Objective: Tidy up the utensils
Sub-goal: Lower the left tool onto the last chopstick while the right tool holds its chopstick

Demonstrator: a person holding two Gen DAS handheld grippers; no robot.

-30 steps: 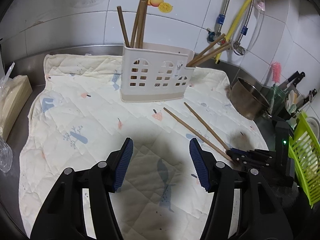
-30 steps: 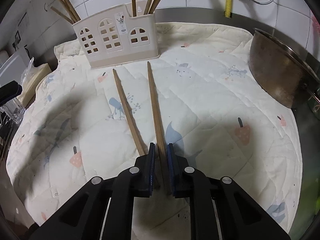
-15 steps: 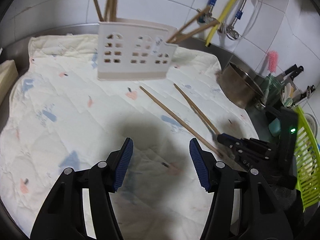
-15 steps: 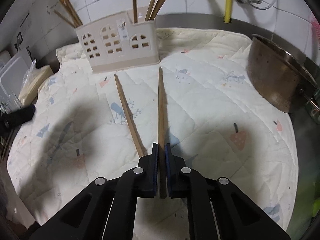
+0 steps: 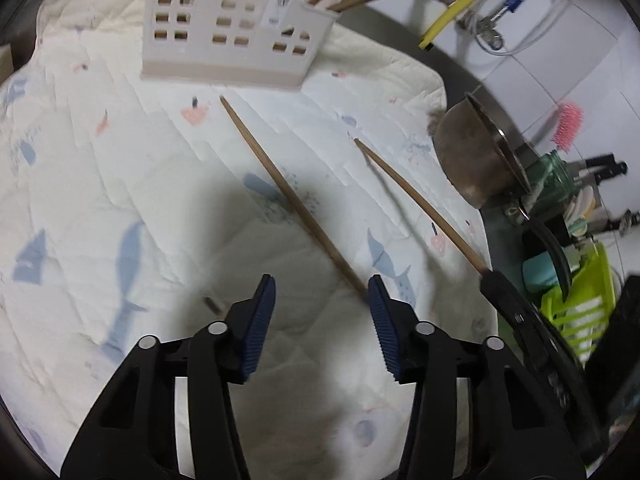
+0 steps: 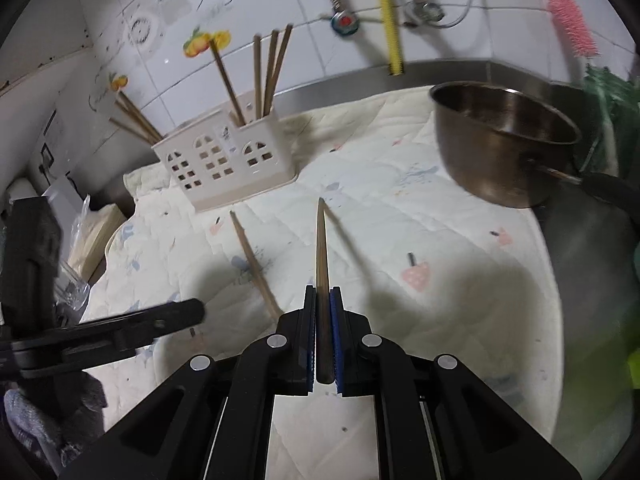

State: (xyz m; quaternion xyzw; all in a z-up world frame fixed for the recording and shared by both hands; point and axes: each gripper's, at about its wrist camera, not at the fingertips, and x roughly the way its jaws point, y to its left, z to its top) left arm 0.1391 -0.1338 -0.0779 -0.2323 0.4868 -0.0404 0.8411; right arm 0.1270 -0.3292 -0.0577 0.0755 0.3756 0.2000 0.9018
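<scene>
A cream utensil holder (image 5: 236, 28) with window cut-outs stands at the back of the quilted mat and holds several wooden chopsticks (image 6: 264, 80); it also shows in the right wrist view (image 6: 224, 164). My right gripper (image 6: 323, 300) is shut on one chopstick (image 6: 321, 248) and holds it lifted off the mat, tip pointing toward the holder; it also shows in the left wrist view (image 5: 416, 204). A second chopstick (image 5: 292, 200) lies on the mat, its near end just by my open, empty left gripper (image 5: 322, 312). It also shows in the right wrist view (image 6: 254, 264).
A steel pot (image 6: 504, 140) sits at the mat's right edge. A green drying rack (image 5: 580, 316), a pink brush (image 5: 568, 128) and knives stand further right. Hoses and taps hang on the tiled wall (image 6: 384, 12). A plastic-wrapped pack (image 6: 96, 236) lies left of the mat.
My right gripper has lifted its chopstick off the mat and tilted up. My left gripper has moved forward and right, closer to the chopstick lying on the mat.
</scene>
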